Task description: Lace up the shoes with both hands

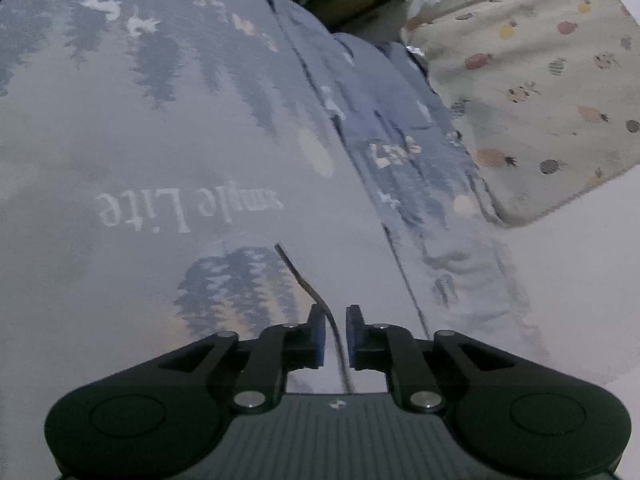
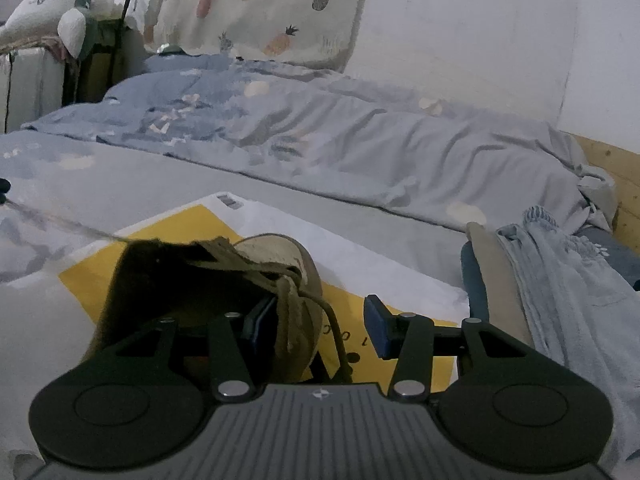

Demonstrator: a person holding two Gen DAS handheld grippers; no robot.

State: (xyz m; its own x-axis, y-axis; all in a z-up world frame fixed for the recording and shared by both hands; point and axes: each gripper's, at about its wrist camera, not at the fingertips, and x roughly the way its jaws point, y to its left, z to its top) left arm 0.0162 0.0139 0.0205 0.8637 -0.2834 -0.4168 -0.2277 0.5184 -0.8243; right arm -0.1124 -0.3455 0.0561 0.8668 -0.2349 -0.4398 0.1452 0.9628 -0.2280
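Observation:
A brown suede shoe (image 2: 224, 280) lies on a yellow and white flat package (image 2: 280, 220) on the bed, close under my right gripper (image 2: 318, 316). That gripper is open: its left pad (image 2: 260, 320) sits against the shoe's upper and its right pad (image 2: 378, 328) stands free. One brown lace (image 2: 334, 320) curls down from the eyelets between the fingers. Another stretch of lace (image 2: 60, 222) runs taut to the left edge. In the left wrist view the dark lace end (image 1: 298, 276) passes through the narrow gap of my left gripper (image 1: 335, 320); the pads do not press on it.
A grey-blue printed bedsheet (image 1: 160, 140) fills the left wrist view. A rumpled quilt (image 2: 320, 136) lies behind the shoe, and a fruit-print pillow (image 2: 260, 12) leans on the wall. Light-blue garments (image 2: 560, 280) are piled at the right, beside a wooden bed board (image 2: 616, 176).

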